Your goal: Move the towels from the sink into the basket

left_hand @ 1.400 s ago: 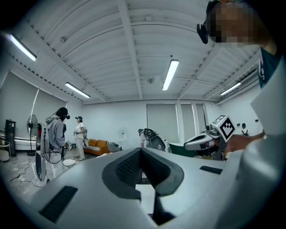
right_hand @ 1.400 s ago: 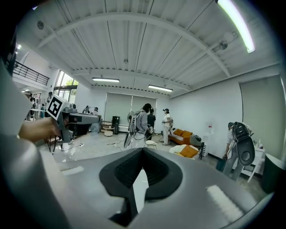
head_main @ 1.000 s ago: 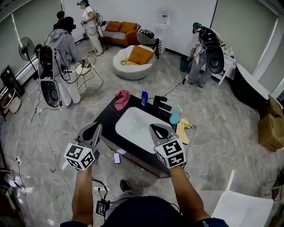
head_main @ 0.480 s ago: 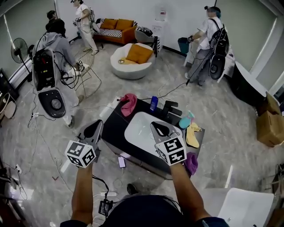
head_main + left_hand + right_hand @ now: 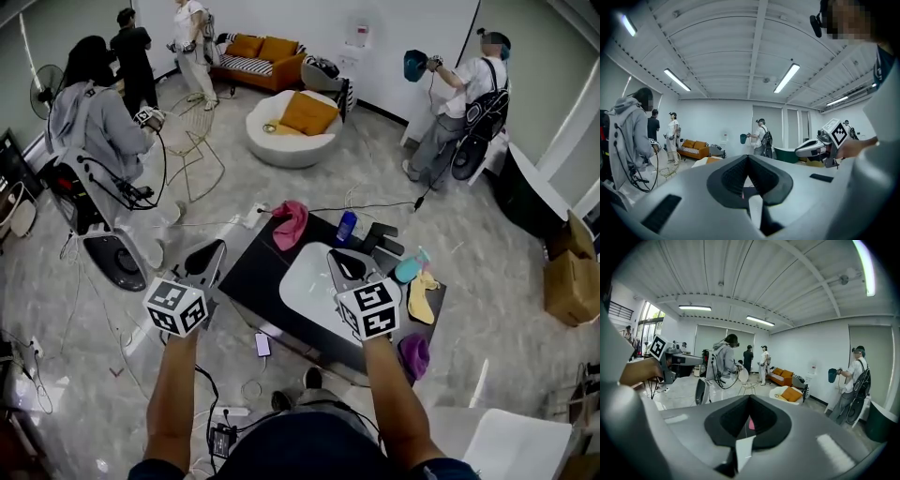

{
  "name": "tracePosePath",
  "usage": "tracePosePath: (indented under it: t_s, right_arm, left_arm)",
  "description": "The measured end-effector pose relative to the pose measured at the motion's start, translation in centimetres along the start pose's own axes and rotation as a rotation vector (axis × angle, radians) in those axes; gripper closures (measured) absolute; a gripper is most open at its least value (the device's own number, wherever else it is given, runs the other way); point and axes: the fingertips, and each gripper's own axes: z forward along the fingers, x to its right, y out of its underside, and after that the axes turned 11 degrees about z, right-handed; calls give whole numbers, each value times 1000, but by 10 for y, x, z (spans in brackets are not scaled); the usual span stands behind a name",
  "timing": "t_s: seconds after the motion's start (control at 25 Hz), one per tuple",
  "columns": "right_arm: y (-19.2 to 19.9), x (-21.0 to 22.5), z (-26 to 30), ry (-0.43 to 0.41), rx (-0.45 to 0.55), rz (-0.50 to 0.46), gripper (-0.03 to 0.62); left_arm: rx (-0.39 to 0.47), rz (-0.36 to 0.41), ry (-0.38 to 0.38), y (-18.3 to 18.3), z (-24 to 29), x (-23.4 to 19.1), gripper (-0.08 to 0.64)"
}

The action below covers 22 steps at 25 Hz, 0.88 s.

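A black counter (image 5: 253,267) holds a white sink (image 5: 305,279), and its basin looks empty. A pink towel (image 5: 290,223) lies on the counter's far left corner. A yellow towel (image 5: 421,297) lies at the right end beside a teal thing (image 5: 408,270). A purple towel (image 5: 413,355) sits low at the near right corner. My left gripper (image 5: 214,247) hovers shut left of the counter, holding nothing. My right gripper (image 5: 336,255) hovers shut over the sink's right part, also holding nothing. In both gripper views the jaws (image 5: 748,157) (image 5: 750,397) meet. No basket is in view.
A blue bottle (image 5: 346,228) and a black tap (image 5: 380,240) stand behind the sink. A phone (image 5: 262,344) and cables lie on the floor near the counter. Several people with gear stand around the room. A wire chair (image 5: 199,141), round seat (image 5: 292,127) and cardboard box (image 5: 570,272) stand farther off.
The head view has swung, so the counter now sits further right and lower in frame, and the purple towel has come into sight. Both grippers keep their pose, shut. People in the background have walked.
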Motion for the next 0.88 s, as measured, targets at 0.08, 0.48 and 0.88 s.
tracePosePath:
  t_s: [0.08, 0.48, 0.88]
  right_arm:
    - [2, 5, 12, 1, -8, 2, 581]
    - [34, 41, 89, -19, -70, 57, 580]
    - [70, 89, 180, -35, -166, 108, 578]
  left_arm:
    - [-18, -7, 1, 8, 9, -8, 554]
    - [-133, -47, 0, 63, 75, -50, 554]
    - [-249, -76, 36, 122, 179, -90, 554]
